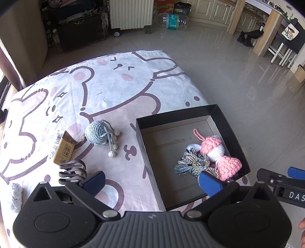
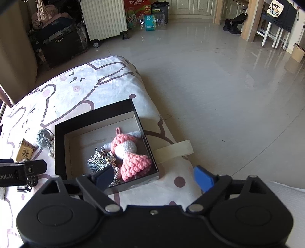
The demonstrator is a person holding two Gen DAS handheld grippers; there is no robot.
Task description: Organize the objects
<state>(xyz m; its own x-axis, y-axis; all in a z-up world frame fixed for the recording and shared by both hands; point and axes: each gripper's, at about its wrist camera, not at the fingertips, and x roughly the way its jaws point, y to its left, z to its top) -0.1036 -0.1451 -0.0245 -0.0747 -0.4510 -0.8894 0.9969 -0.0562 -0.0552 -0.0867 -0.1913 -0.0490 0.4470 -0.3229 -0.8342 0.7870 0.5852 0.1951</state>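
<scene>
We read "TUBORG" on red cardboard carton (image 2: 137, 5); yellow packet (image 1: 63, 150) print unreadable. Left gripper (image 1: 152, 182), right gripper (image 2: 155, 176): both released, empty.

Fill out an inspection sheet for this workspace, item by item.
Surface: white cloth with pink cartoon print.
Job's things: open black cardboard box holds pink-and-white crochet toy and grey braided cord bundle; blue-grey crochet ball with tassels, tan barcoded carton and grey hair claw clip lie outside on the cloth.
Clutter: white strap beside the box.
Grippers: left gripper and right gripper open, empty.
Cables: nothing seen.
Surroundings: glossy tiled floor, white ribbed radiator.
</scene>
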